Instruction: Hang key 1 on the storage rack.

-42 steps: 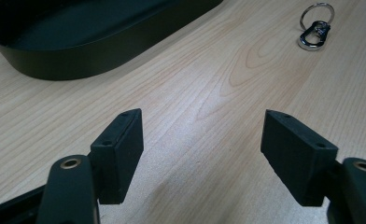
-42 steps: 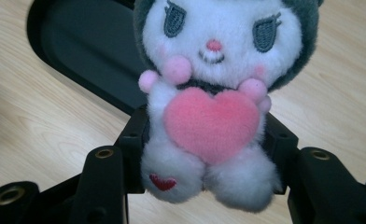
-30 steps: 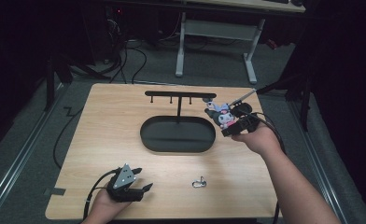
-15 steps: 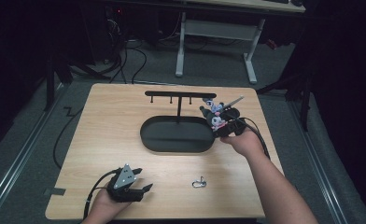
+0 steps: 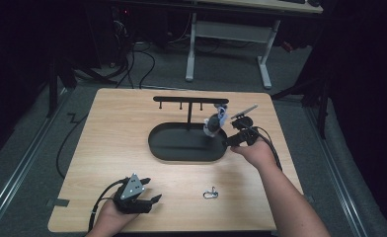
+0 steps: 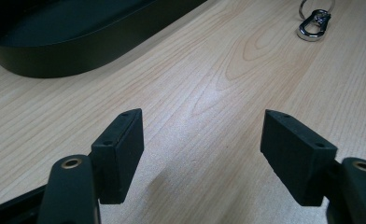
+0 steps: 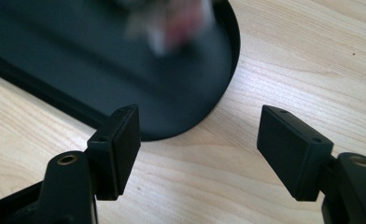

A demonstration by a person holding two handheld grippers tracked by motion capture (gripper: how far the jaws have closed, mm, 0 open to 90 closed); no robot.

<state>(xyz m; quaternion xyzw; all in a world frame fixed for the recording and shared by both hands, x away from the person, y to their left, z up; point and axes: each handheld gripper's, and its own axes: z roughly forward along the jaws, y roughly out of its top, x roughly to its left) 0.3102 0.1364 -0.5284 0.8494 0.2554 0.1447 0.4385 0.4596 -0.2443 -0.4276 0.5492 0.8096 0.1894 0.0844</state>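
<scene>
Hanging from the black T-shaped rack (image 5: 190, 100), a small charm (image 5: 214, 123) of grey, white and pink dangles over the right end of the smooth black oval tray (image 5: 181, 147). The right tool (image 5: 231, 141), its flat matte pads just opened wide and holding nothing, sits beside it at the tray's rim. The left tool (image 5: 152, 200) rests spread and bare on the pale wood-grain tabletop (image 5: 107, 128), near a shiny metal clasp (image 5: 210, 193).

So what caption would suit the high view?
Right gripper open beside the charm hanging over the black tray.

dark room, grey floor (image 5: 43, 143), white-legged desk (image 5: 228, 34)
</scene>
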